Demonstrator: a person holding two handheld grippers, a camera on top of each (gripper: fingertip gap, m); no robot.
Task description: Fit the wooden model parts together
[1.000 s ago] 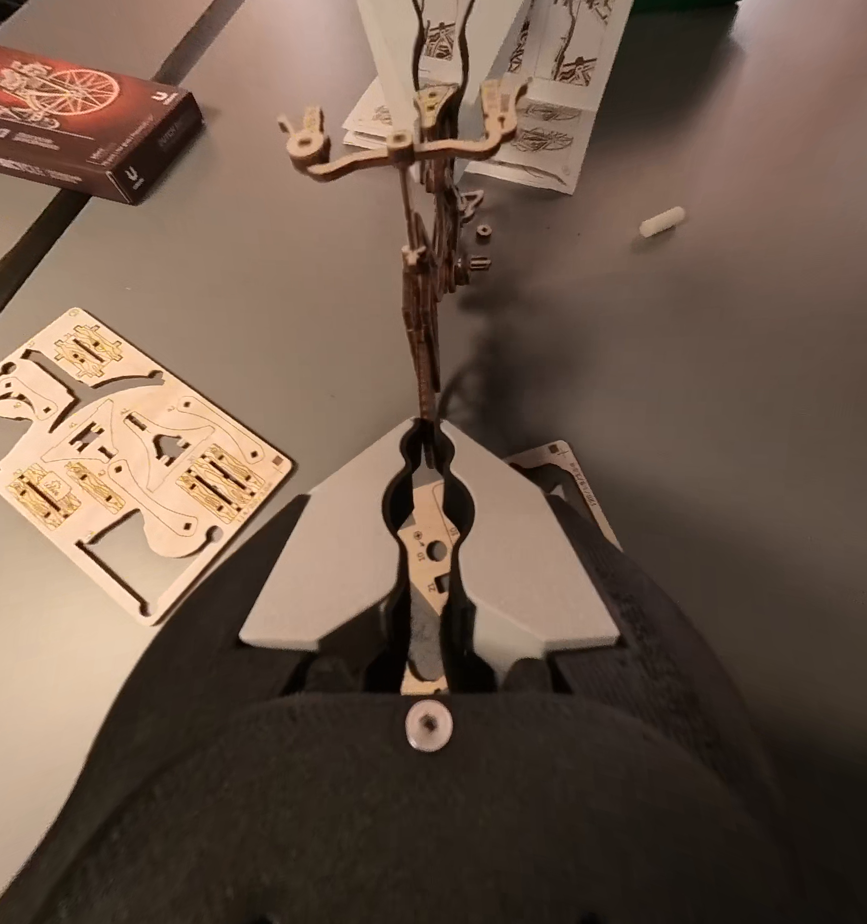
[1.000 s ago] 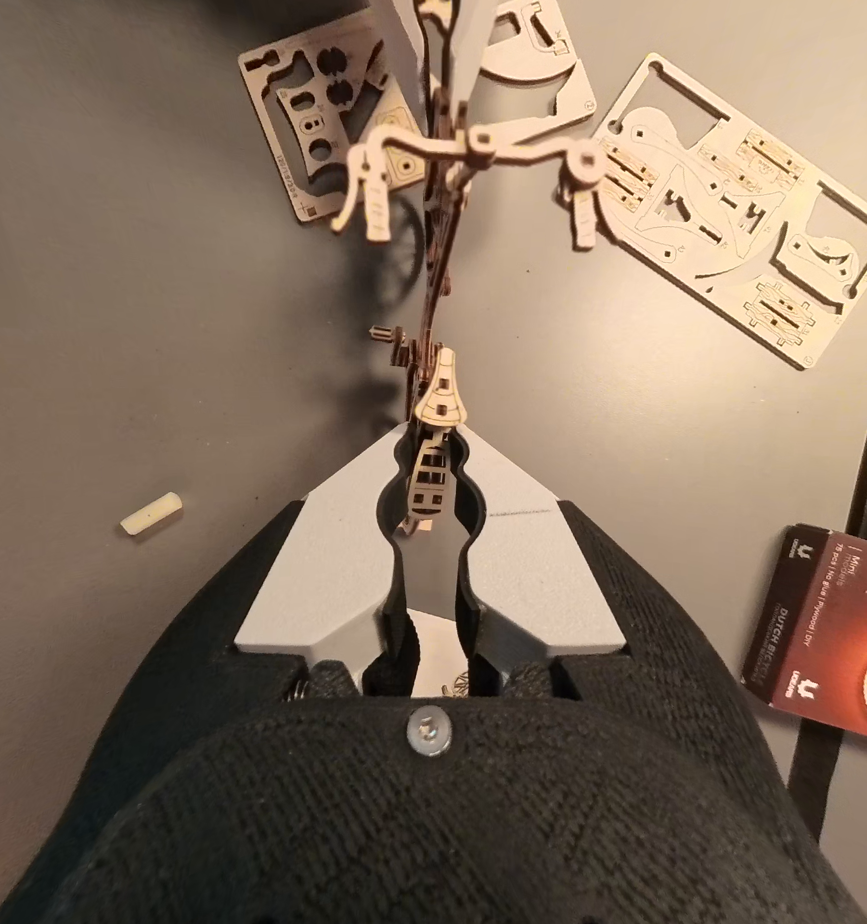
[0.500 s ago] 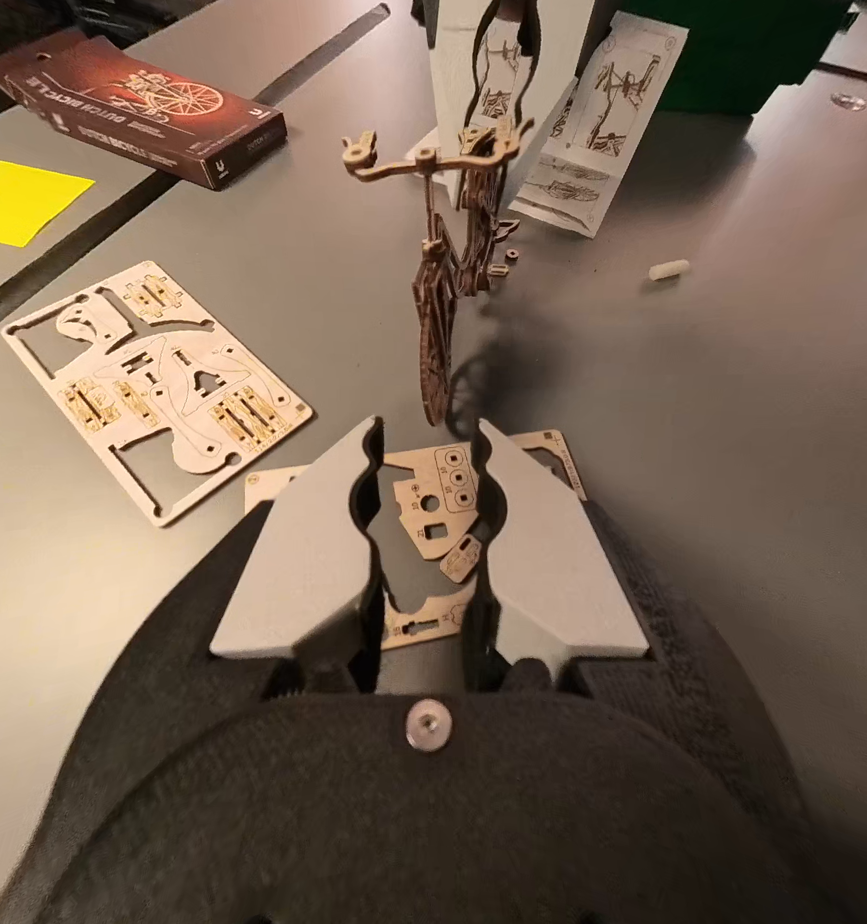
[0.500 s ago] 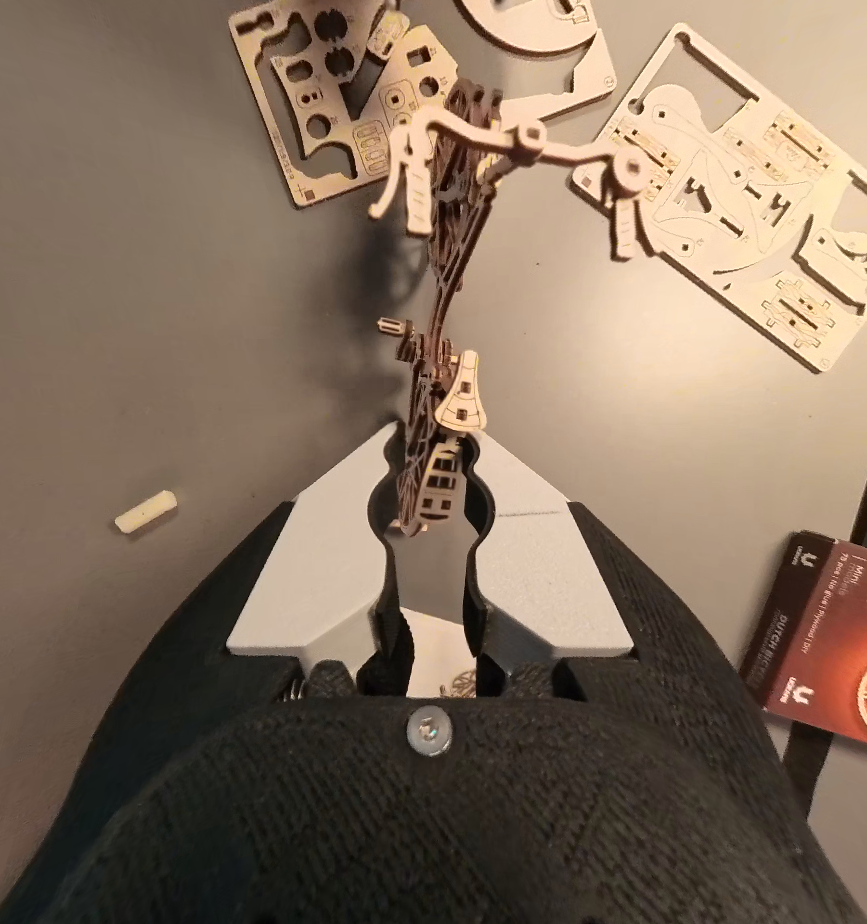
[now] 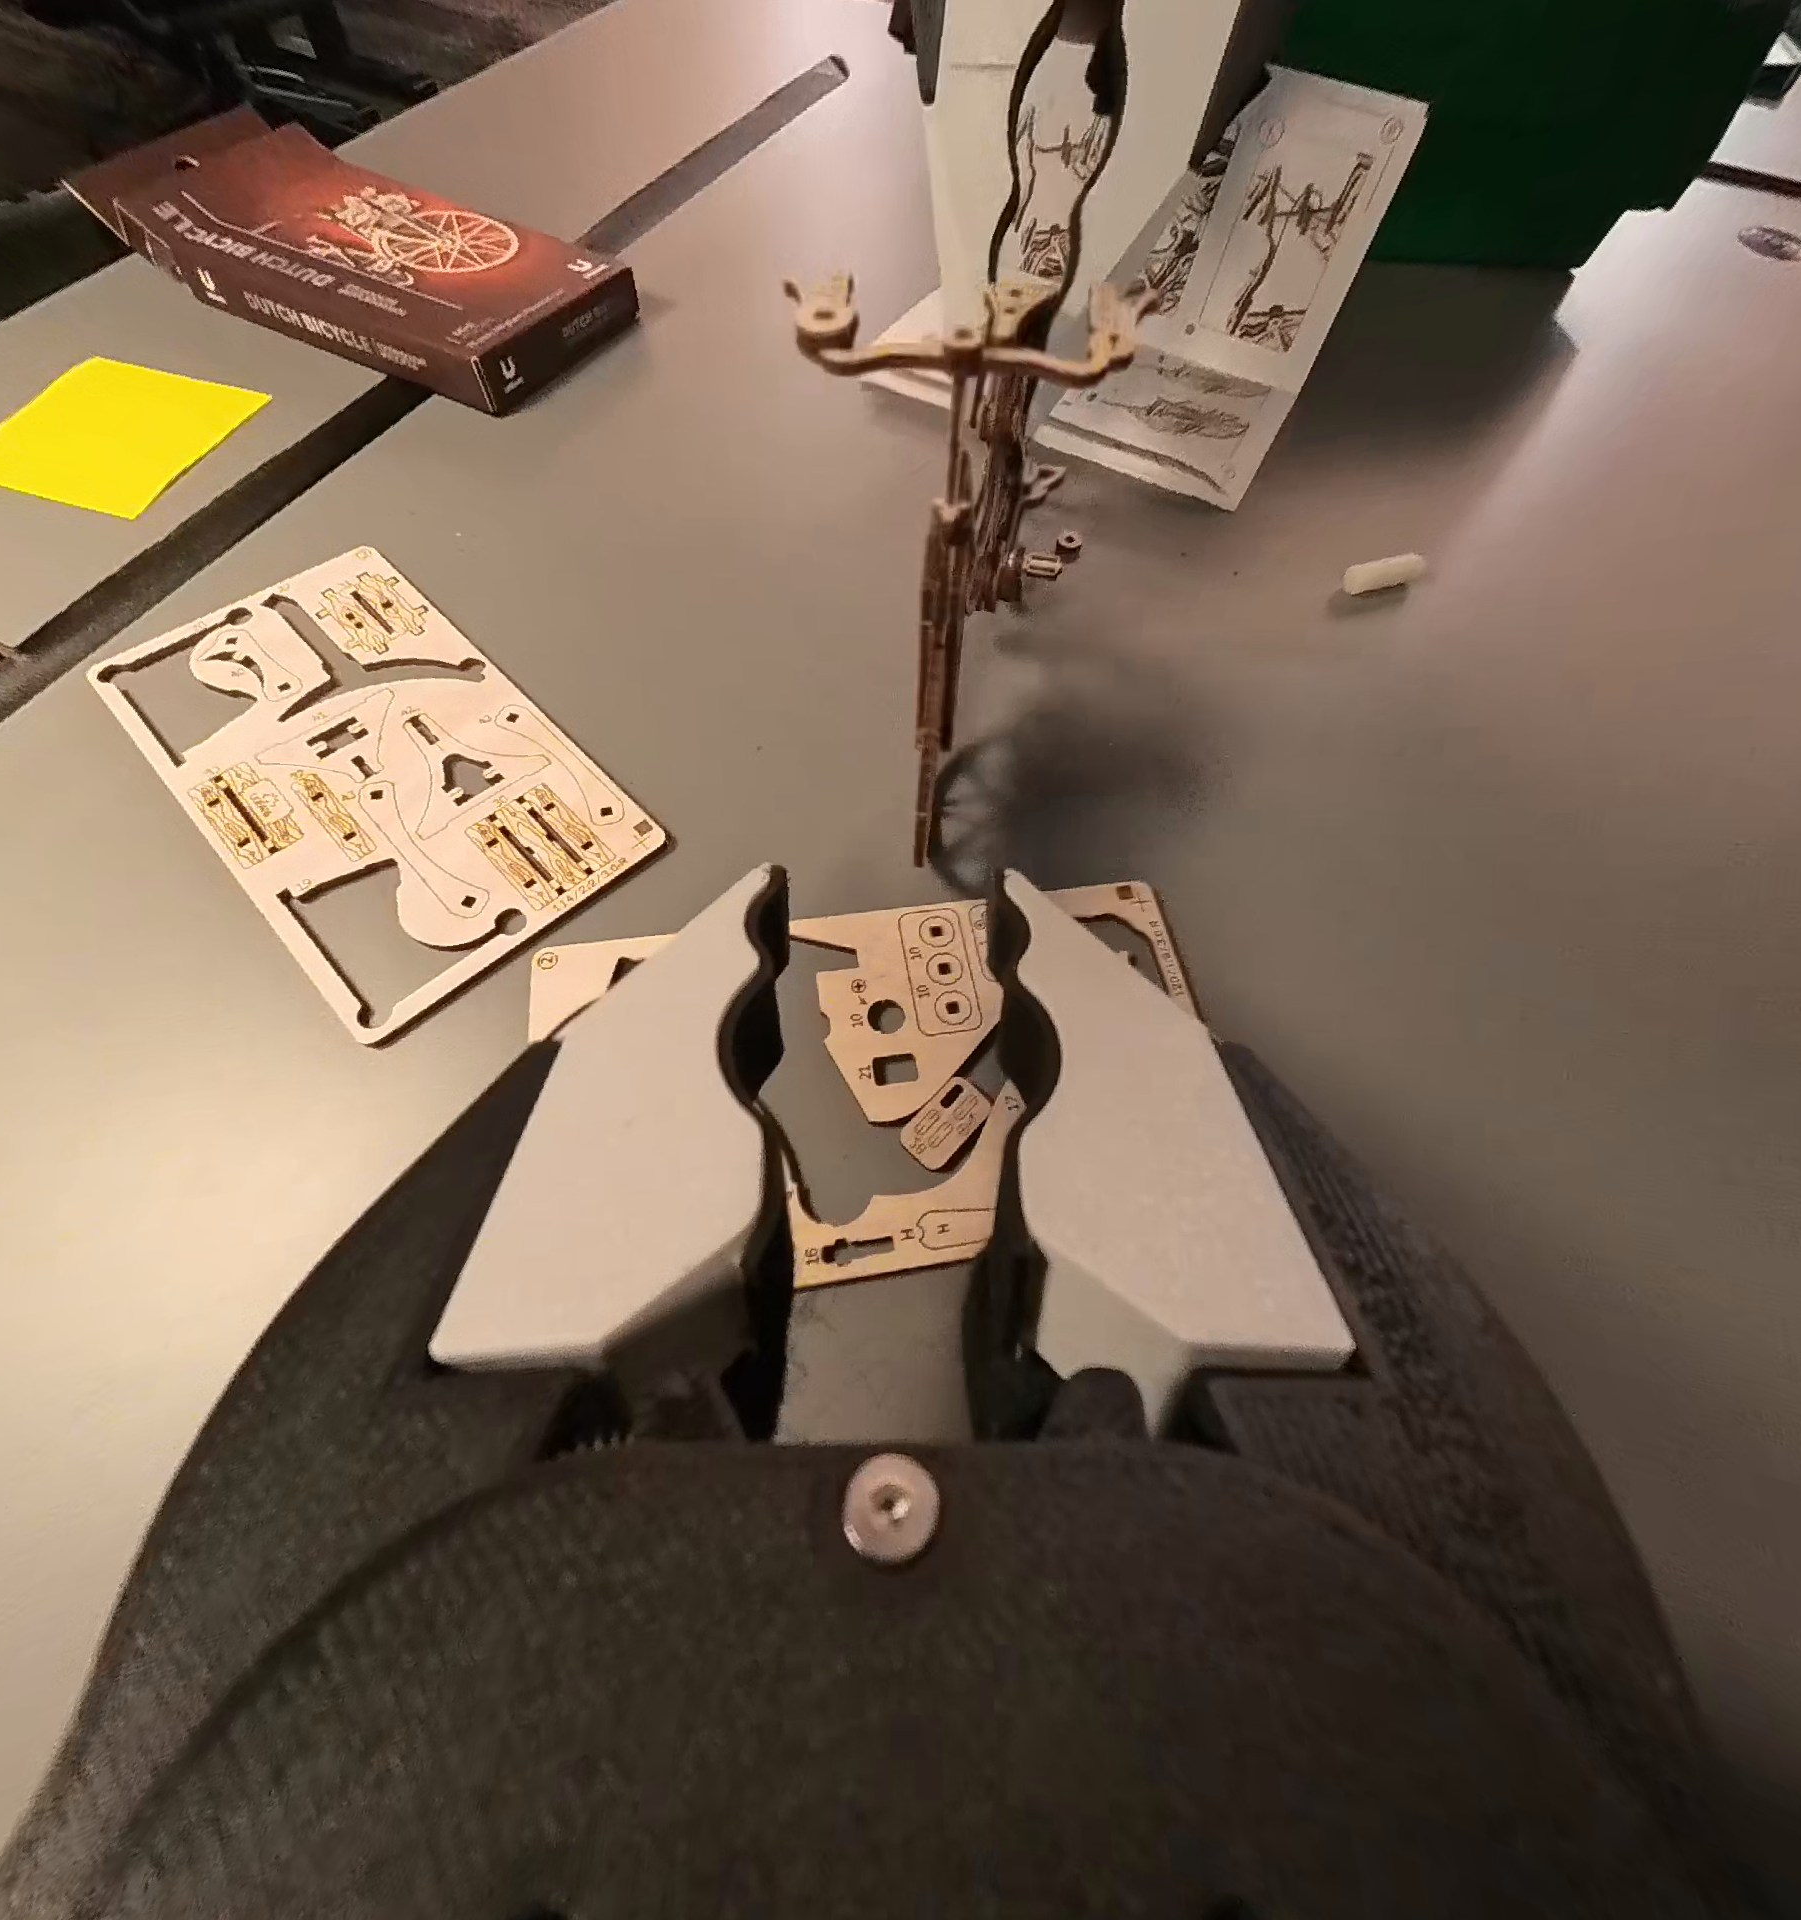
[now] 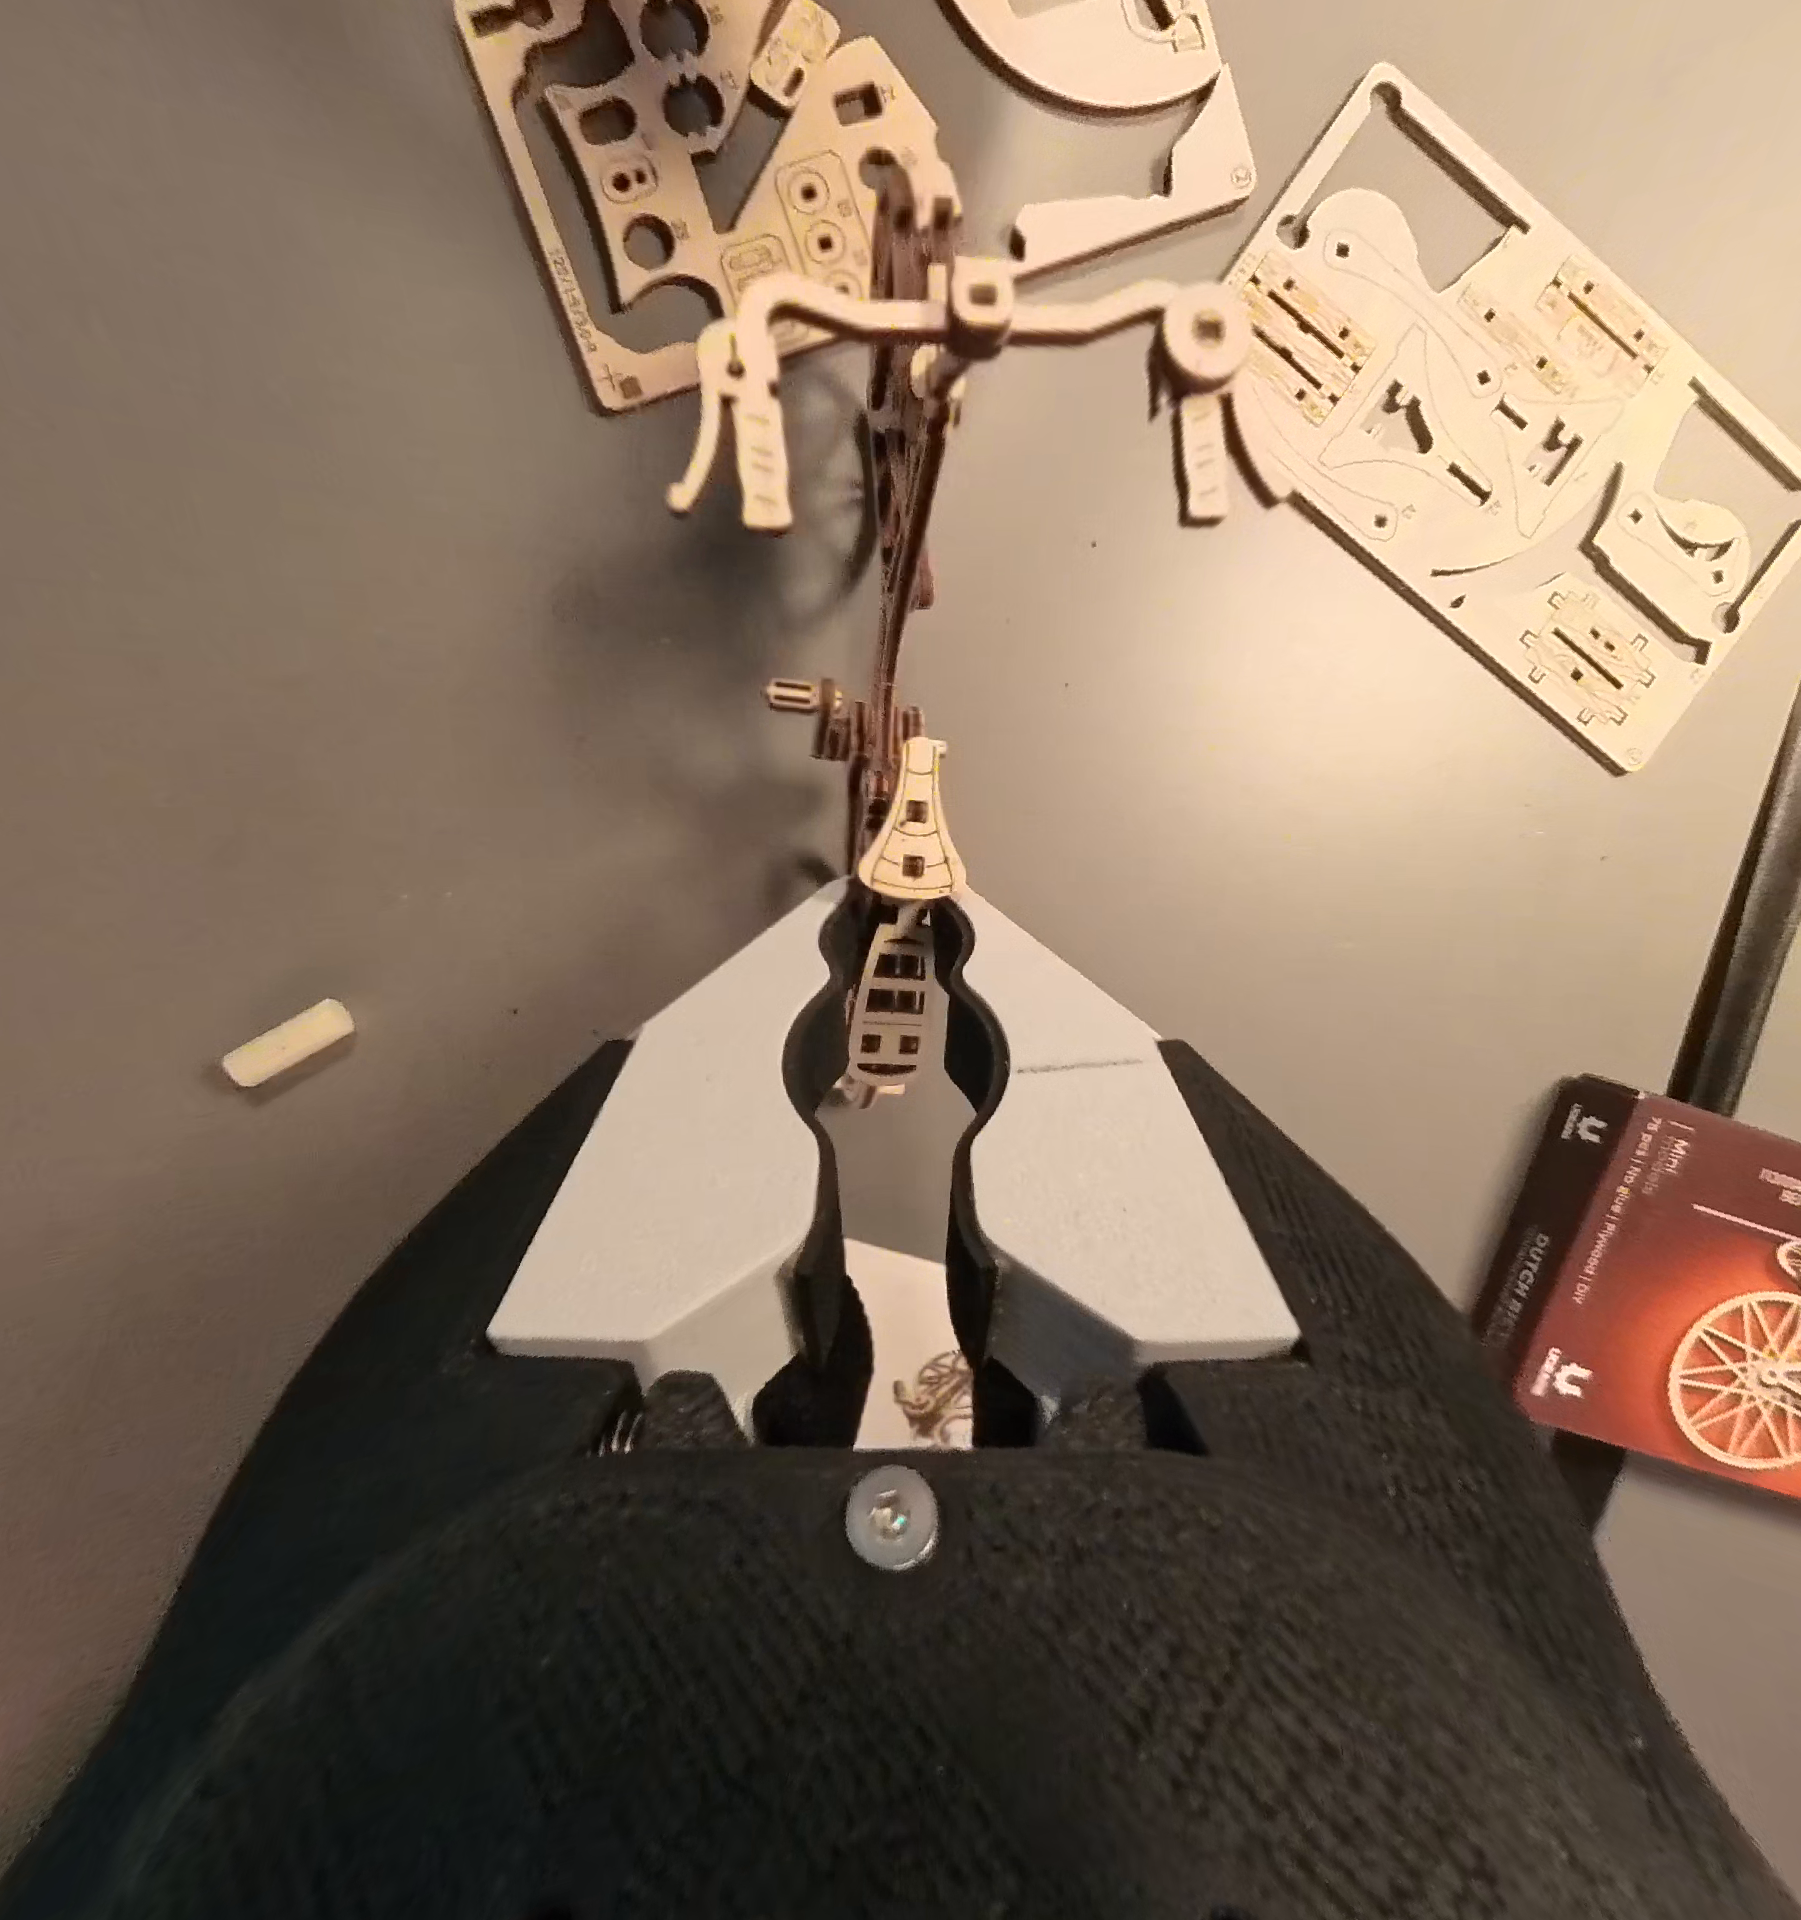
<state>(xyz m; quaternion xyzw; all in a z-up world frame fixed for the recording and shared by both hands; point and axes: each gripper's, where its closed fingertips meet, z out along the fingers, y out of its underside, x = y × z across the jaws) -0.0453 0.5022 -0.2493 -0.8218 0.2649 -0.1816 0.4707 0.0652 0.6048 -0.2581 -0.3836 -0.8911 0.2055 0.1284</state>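
Holding the wooden bicycle model (image 6: pixel 901 582) up off the bench (image 6: pixel 252 644), the right gripper (image 6: pixel 896 894) has its fingers closed tight on the rear end, just behind the little saddle (image 6: pixel 914 831), with the rear rack sitting in the gap between them. The handlebars (image 6: pixel 969 312) point away from it, over the part sheets. From the other side, the left gripper (image 5: pixel 885 904) hangs with its fingers spread wide and nothing in them, a short way back from the front wheel (image 5: pixel 932 686), above a half-emptied part sheet (image 5: pixel 927 997) lying flat on the bench. A second sheet (image 5: pixel 376 769) with several pieces in place lies to its left, the kit box (image 5: pixel 376 270) beyond that, and a small white peg (image 5: pixel 1382 574) off to the right near the folded instructions (image 5: pixel 1249 343).

To my eye the bicycle is nearly built, and this looks like the pause between fitting one piece and fetching another. The empty gripper likely needs to drop to a sheet, pinch a loose piece by its edges and carry it to the frame while the right one keeps the model steady; thin plywood will want a gentle, square push.
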